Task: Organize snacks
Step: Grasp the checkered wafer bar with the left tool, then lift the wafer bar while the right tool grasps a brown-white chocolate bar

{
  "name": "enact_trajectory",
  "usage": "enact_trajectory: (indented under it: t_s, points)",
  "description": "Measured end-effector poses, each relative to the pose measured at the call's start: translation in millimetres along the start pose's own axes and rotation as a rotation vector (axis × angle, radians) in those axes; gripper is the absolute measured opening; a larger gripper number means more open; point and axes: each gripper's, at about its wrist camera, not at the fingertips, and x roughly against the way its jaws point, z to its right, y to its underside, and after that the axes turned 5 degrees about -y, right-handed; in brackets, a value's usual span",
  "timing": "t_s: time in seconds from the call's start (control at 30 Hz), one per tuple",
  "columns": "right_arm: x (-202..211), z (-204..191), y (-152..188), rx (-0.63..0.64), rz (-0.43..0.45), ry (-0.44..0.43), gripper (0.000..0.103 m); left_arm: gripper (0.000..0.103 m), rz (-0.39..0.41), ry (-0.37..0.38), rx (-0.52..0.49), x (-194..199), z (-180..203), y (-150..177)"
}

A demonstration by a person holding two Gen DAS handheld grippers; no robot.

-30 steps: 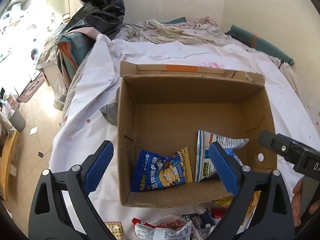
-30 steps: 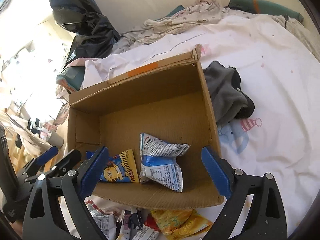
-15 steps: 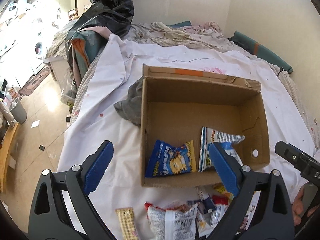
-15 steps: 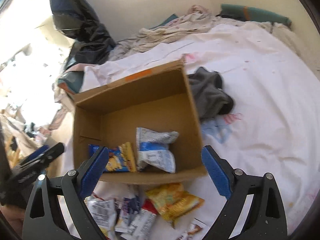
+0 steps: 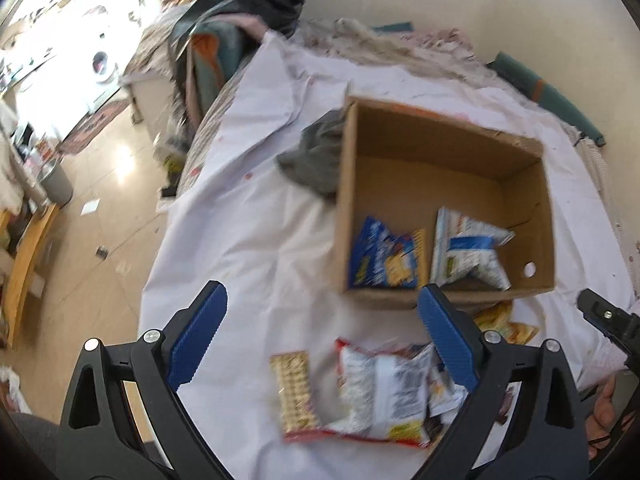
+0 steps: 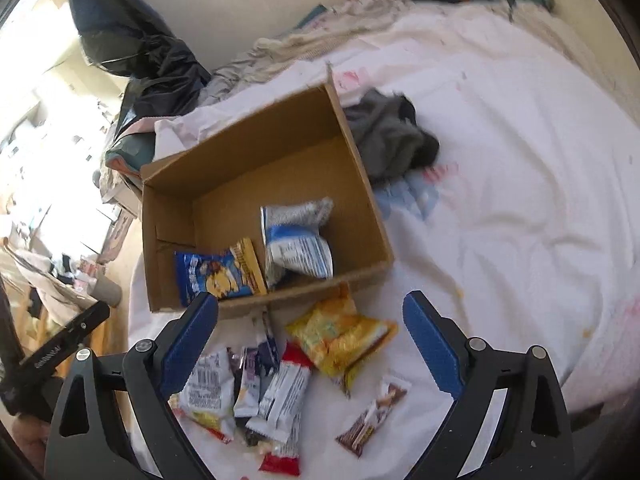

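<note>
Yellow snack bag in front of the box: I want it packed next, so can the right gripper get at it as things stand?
Probably yes. The yellow snack bag lies uncovered on the sheet, and the right gripper hangs open above it with nothing between.

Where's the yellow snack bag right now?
In the right wrist view, the yellow snack bag lies on the white sheet just outside the cardboard box, against its near wall, right of the loose wrapper pile.
</note>
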Motion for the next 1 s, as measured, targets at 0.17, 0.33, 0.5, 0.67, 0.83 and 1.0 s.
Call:
enact_trajectory:
  t_s: [0.17, 0.33, 0.5, 0.67, 0.83, 1.0]
  points:
    - [-3, 5, 6, -0.008, -0.031, 0.025, 0.096, 0.095, -0.169, -0.033, 0.097, -28, -27, 18]
    - [-5, 3, 7, -0.007, -0.039, 0.02, 0.096, 0.078, -0.386, -0.017, 0.214, -68, -41, 50]
    - [-7, 3, 5, -0.008, -0.041, 0.022, 0.096, 0.057, -0.453, -0.012, 0.161, -90, -28, 68]
    - [-7, 11, 3, -0.051, -0.059, 0.021, 0.096, 0.03, -0.487, -0.034, 0.116, -100, -19, 76]
    - [-24, 35, 11, -0.158, -0.207, 0.026, 0.095, 0.022, -0.488, -0.054, 0.073, -98, -18, 80]
    - [-58, 56, 41, -0.25, -0.441, 0.066, 0.055, 0.022, -0.431, -0.078, 0.071, -78, -20, 76]
